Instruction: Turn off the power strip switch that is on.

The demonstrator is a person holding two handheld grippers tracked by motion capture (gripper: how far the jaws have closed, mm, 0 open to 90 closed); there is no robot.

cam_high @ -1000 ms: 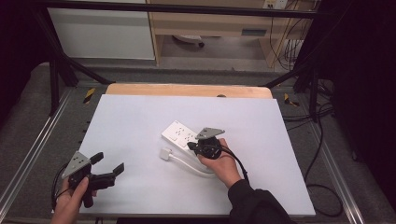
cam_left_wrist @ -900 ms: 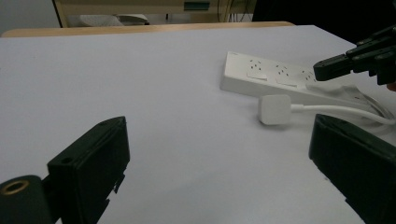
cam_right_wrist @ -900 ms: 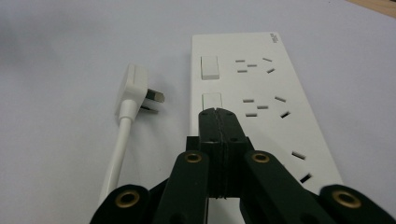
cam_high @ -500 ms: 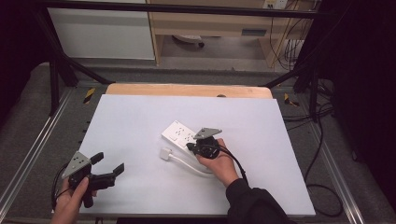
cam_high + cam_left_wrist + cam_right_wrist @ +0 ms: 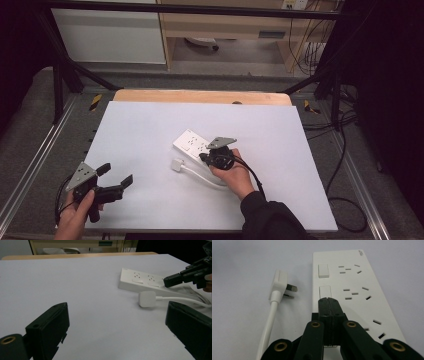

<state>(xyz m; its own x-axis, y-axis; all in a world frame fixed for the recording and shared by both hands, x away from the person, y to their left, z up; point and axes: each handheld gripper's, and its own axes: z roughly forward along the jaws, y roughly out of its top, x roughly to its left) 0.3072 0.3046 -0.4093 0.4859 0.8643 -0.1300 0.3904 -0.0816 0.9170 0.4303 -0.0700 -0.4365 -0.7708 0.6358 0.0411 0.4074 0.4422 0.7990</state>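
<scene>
Right gripper jaws closed over power strip; corner logo illegible. Left gripper jaws open.

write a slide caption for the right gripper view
Right gripper, jaws shut, tips over a white power strip; its unplugged white plug lies beside it.

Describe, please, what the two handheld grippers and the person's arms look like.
Both the left gripper and the right gripper are black, two-jawed, with blocky pads, brass-coloured rivets at the linkages, and a grey three-cornered plate on top. A black cable trails from each. The right arm wears a dark sleeve.
</scene>
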